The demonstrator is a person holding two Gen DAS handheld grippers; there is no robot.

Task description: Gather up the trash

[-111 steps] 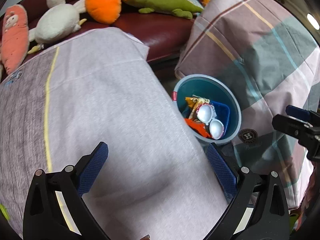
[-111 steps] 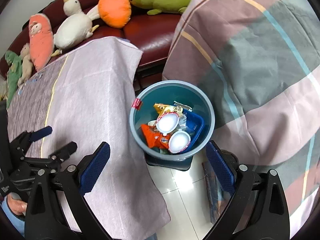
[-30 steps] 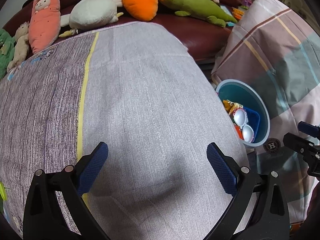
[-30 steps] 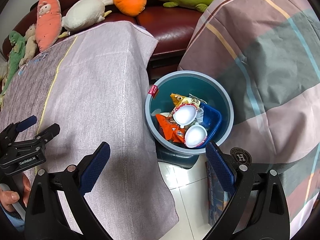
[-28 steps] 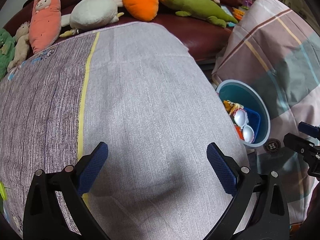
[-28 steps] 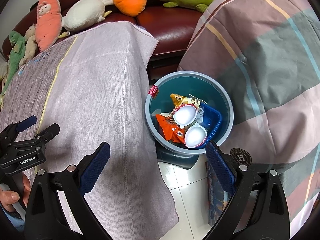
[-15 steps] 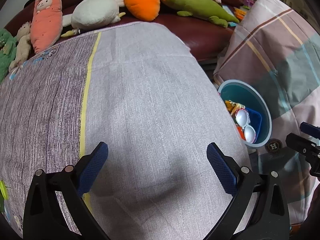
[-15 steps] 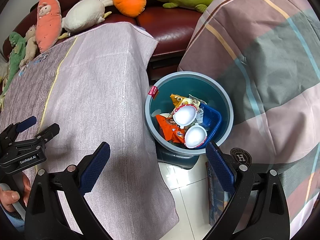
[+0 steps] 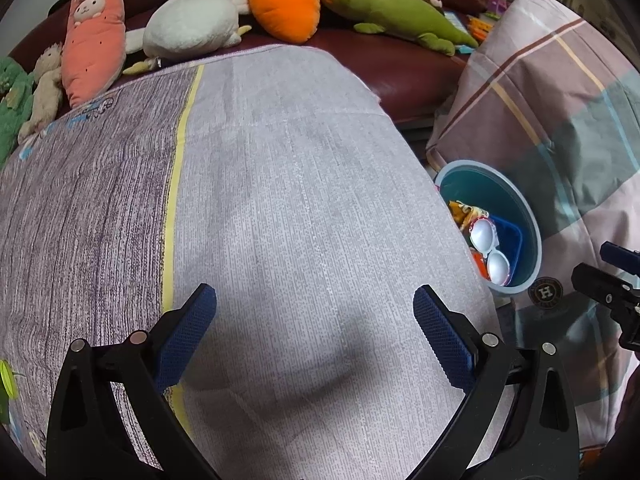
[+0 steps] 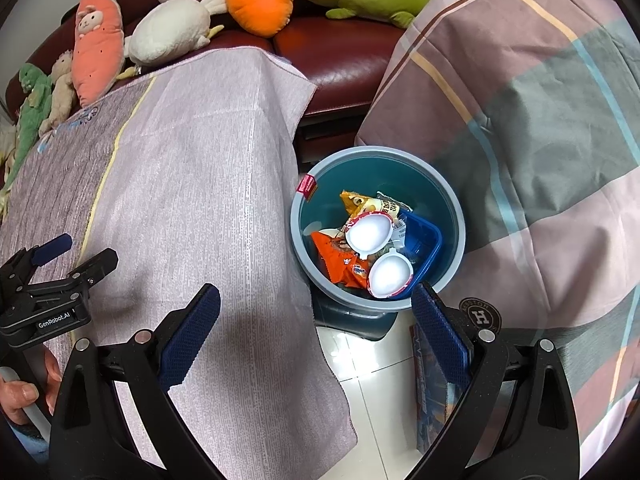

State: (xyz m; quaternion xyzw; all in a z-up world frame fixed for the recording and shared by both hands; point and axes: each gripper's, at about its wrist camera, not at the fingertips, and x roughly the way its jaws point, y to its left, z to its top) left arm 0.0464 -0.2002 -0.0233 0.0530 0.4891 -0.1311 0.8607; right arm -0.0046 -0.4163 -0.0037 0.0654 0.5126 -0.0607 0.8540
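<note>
Down between the cloth-covered surface (image 10: 192, 184) and the plaid blanket (image 10: 520, 120), a blue trash bin (image 10: 456, 240) sits on the tiled floor (image 10: 368, 392), holding what looks like all the visible trash: orange snack wrappers (image 10: 336, 260), a yellow-orange packet (image 10: 360, 202), a white twin-cup plastic blister (image 10: 378, 252), a blue plastic tray (image 10: 424, 240). Right claw (image 10: 316, 320) hangs near and above the bin, jaws spread wide, nothing in it. Left claw (image 9: 314, 320) hovers over the bare cloth, also wide open and empty; seen from the right wrist it sits at the left edge (image 10: 60, 264) with a hand (image 10: 24, 392) on the grip. No loose litter on the cloth that I can make out; a small green bit (image 9: 8, 376) at the far-left edge of the left view, can't tell what it is. Handling guess: wrappers are featherlight, crinkly, slick, so pinch a folded edge or crumpled ridge, not a flat face. Blister is thin, springy, would dent easily; take it at the rim or the bridge between cups. Tray stiffer, grab its wall. Plush toys (image 9: 188, 32) line the sofa (image 10: 340, 56) at the far side, not trash. Task looks about done.
</note>
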